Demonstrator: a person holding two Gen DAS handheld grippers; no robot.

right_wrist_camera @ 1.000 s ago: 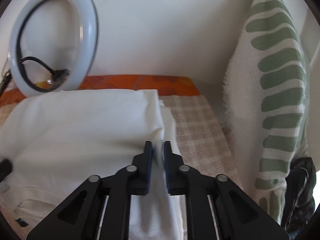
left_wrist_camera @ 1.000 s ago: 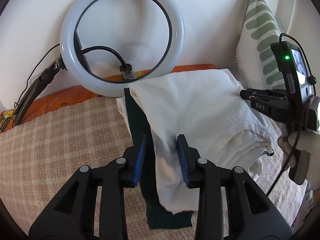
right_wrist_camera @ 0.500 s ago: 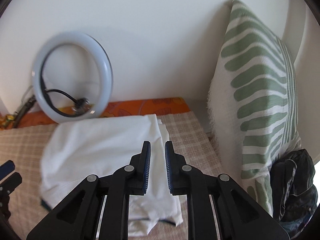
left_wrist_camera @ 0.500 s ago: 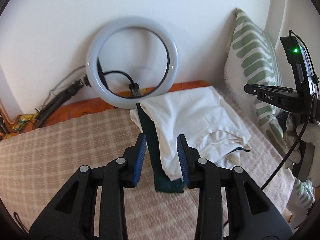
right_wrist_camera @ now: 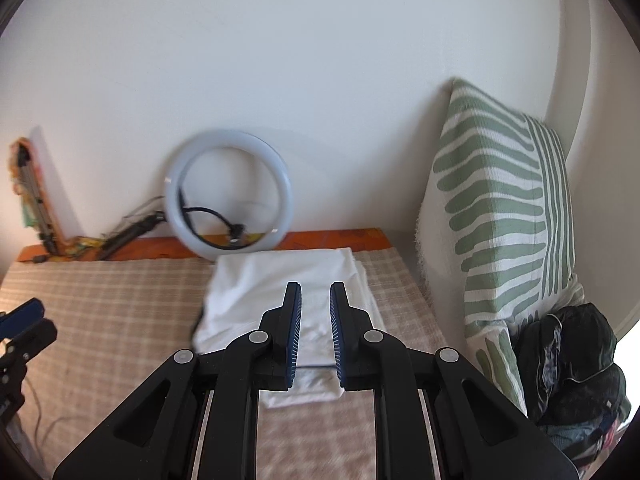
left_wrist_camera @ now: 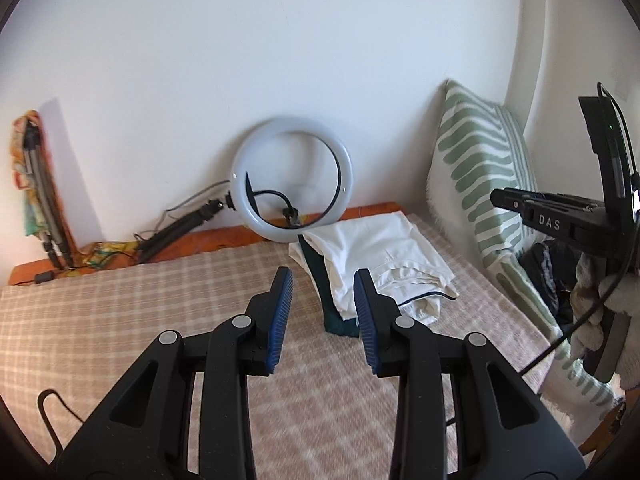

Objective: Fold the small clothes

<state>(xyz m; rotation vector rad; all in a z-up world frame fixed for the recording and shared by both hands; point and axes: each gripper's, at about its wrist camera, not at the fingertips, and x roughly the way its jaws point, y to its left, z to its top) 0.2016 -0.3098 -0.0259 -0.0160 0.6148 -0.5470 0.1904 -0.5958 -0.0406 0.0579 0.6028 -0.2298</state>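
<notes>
A folded white garment [left_wrist_camera: 372,256] lies on top of a folded dark green one [left_wrist_camera: 326,300], stacked on the checked bed cover [left_wrist_camera: 140,312] near the back wall. It also shows in the right wrist view [right_wrist_camera: 288,284]. My left gripper [left_wrist_camera: 322,316] is open and empty, held above the bed short of the stack. My right gripper [right_wrist_camera: 315,328] is open and empty, raised above and in front of the stack; its body shows at the right of the left wrist view [left_wrist_camera: 560,220].
A white ring light [left_wrist_camera: 292,192] on a small tripod leans against the wall behind the stack. A green-striped pillow [right_wrist_camera: 504,220] stands at the right, with dark clothes [right_wrist_camera: 572,364] piled beside it. A folded tripod [left_wrist_camera: 40,184] stands at the left wall.
The right gripper has let go of the white garment and opened. Both grippers have pulled back and up from the stack, which now lies farther off.
</notes>
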